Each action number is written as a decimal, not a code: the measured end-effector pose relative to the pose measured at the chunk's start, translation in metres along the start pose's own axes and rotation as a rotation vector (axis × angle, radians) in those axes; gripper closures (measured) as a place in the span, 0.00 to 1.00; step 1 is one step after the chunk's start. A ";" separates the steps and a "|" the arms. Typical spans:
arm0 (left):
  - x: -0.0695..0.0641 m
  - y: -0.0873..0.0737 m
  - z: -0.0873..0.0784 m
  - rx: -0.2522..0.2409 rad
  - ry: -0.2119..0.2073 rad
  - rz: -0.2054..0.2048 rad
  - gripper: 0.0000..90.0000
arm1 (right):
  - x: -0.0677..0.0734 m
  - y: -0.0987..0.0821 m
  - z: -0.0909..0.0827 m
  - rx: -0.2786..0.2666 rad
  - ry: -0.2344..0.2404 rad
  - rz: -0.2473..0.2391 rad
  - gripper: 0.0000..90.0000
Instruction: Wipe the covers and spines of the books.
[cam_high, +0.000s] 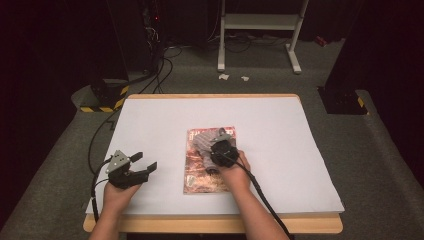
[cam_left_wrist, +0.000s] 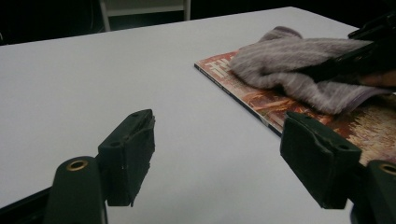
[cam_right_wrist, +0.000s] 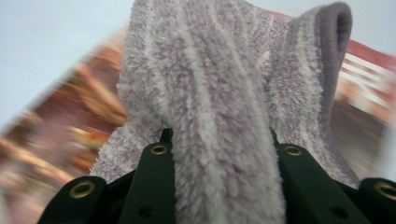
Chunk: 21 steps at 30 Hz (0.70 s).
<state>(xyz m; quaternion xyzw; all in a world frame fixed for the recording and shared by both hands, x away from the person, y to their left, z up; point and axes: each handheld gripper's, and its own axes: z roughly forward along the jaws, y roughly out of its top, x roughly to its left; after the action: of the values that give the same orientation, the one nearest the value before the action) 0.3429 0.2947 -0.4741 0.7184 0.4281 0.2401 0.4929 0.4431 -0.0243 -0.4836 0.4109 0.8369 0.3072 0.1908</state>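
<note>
Towel, grey and fluffy, is pinched between the fingers of the right gripper and lies bunched on a magazine at the bench centre. Left gripper is held apart, fingers spread, nothing between them.

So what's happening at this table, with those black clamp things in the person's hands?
A person holds a two-jaw gripper in each hand. The right gripper has its jaws shut on a fuzzy grey cloth and holds it on the cover of a magazine that lies on the white table, as if wiping it. The left gripper rests to the side on the table, jaws open and holding nothing.
</note>
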 end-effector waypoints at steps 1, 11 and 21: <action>0.000 0.000 0.000 -0.001 0.000 0.000 0.30 | 0.007 0.003 0.003 0.000 0.011 -0.010 0.79; 0.003 -0.001 -0.002 -0.002 0.000 -0.006 0.30 | 0.045 0.023 0.019 -0.009 0.089 -0.065 0.78; 0.001 -0.002 -0.001 0.009 0.005 -0.002 0.30 | -0.030 -0.005 -0.001 0.001 -0.031 0.044 0.79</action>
<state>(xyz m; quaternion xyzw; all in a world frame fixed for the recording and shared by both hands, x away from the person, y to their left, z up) 0.3417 0.2968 -0.4755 0.7195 0.4313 0.2396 0.4888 0.4572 -0.0510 -0.4840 0.4339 0.8249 0.3043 0.1968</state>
